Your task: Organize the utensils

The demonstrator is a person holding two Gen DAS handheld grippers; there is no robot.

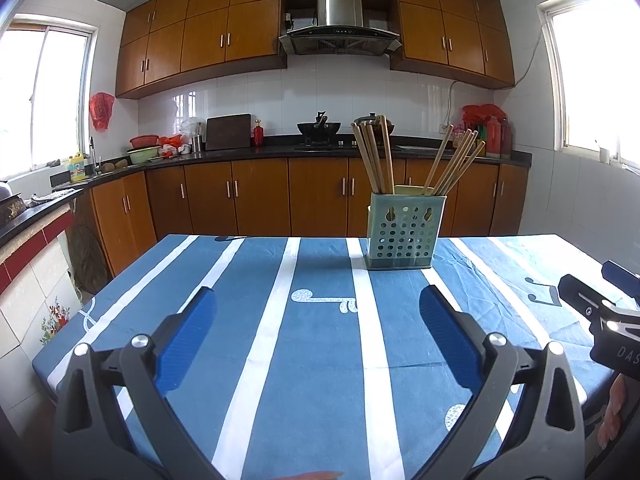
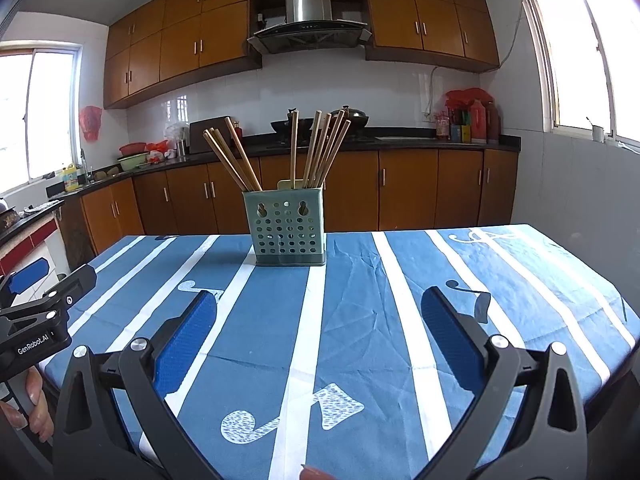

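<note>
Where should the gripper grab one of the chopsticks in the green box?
Grab near the top end, coming down from above. The chopsticks stand leaning in the green holder, so only their upper parts stick out; the lower parts are hidden behind its walls. Pick one at the edge of a bunch, where the tips fan apart. Both the right gripper and left gripper are open and empty.

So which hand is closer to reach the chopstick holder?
Probably the right gripper: the holder sits nearly straight ahead of it. From the left gripper it lies off to the right. Both are open.
</note>
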